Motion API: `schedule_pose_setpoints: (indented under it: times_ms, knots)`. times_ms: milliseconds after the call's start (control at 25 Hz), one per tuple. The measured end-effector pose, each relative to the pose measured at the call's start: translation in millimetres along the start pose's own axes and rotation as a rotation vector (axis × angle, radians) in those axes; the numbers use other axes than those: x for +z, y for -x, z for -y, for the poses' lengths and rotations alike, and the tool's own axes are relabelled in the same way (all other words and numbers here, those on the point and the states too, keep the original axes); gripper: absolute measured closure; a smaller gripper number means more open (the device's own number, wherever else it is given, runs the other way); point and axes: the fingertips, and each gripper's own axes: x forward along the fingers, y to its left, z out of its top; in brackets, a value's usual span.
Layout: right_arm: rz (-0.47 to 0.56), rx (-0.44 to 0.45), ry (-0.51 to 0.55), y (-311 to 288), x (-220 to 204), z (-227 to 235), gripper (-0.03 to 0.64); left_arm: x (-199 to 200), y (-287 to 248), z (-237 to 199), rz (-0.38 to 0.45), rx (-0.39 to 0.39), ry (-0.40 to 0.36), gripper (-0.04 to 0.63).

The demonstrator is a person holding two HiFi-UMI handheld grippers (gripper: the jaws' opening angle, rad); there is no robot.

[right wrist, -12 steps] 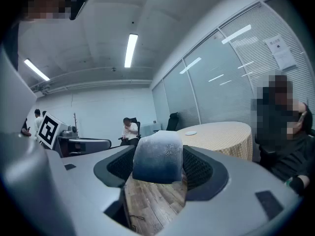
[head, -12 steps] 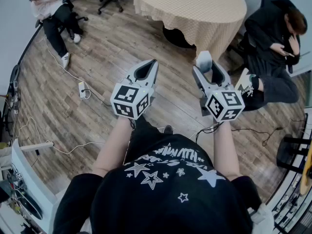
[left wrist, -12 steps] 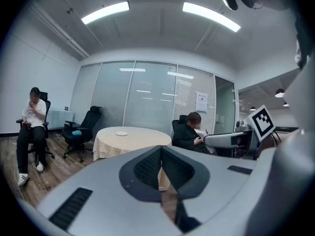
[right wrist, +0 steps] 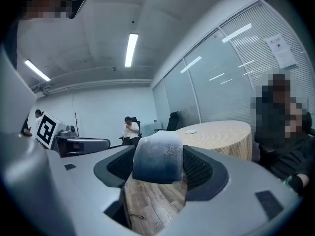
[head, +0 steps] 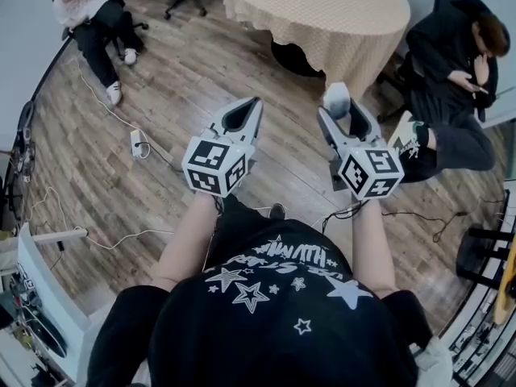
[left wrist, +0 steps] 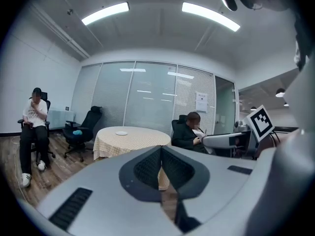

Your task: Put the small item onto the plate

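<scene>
Your right gripper, centre-right in the head view, has its jaws clamped on the small item, a grey-blue lump held in the air. Left gripper: jaws pressed together, nothing between them. The plate sits on the round cloth-covered surface at upper frame, well apart from the item.

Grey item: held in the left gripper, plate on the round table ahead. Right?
No. The grey item is clamped in the right gripper, not the left, as the right gripper view shows; the left gripper is shut and empty. The plate is on the round table ahead.
</scene>
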Motion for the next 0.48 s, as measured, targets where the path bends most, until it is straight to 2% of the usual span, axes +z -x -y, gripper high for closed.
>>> schedule_pose_setpoints:
  times_ms: [240,480]
  knots:
    - [-0.005,-0.004,0.003,-2,0,7,0.316,3,0,0,0.01,0.005,-0.004,0.588]
    - [0.011,0.01,-0.042,-20,-1,3,0.316,-8,3,-27,-0.011,0.026,0.022,0.588]
